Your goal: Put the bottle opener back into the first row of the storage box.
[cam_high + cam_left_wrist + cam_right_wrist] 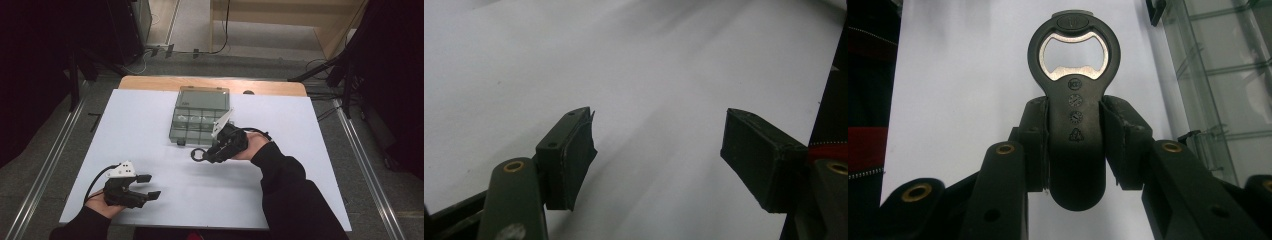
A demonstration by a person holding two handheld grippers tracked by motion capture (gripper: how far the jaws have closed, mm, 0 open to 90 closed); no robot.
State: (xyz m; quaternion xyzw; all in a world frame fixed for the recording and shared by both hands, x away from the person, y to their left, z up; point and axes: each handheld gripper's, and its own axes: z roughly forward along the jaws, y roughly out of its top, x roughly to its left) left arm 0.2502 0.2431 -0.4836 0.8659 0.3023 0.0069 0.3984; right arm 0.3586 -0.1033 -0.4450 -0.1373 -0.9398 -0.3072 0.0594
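Right tongs (1075, 145) clamp bottle opener (1075, 100) | beside organizer box (200, 116); left tongs (150, 186) agape

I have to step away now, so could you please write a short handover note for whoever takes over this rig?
Right gripper: shut on the bottle opener, clamped by its handle, ring end forward, beside the clear compartment box.
Left gripper: open, nothing between its pads, near the front left of the white table.
Done: opener picked up.
Left: the opener is not yet set down anywhere; probably it goes to the box, though that is a guess.
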